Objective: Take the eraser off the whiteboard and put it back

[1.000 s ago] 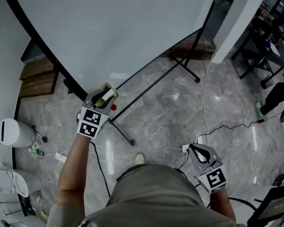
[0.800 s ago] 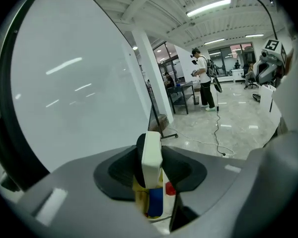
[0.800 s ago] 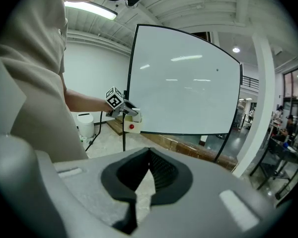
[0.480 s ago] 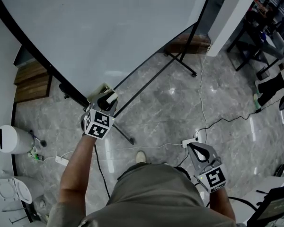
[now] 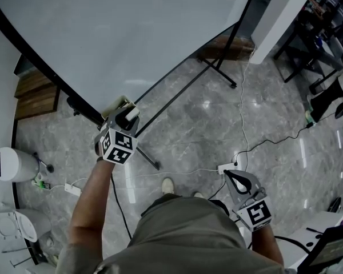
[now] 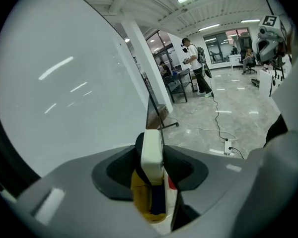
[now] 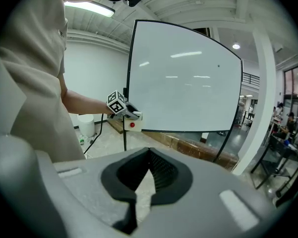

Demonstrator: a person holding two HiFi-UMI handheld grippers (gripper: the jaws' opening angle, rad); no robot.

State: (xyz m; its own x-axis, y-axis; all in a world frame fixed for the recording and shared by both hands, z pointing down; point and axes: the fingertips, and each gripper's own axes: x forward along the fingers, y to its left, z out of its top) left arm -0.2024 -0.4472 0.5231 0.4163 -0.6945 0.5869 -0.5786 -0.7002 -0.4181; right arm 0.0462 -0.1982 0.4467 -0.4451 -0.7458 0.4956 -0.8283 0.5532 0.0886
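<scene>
We find the left gripper (image 5: 126, 116) with jaws that have just been opening. The eraser (image 6: 152, 150) stands between them, pads just beside its sides, at the lower corner of the whiteboard (image 5: 131, 33). The right gripper (image 5: 236, 179) has its jaws together, empty, low over the grey floor (image 5: 206, 124), well apart from the board.
</scene>
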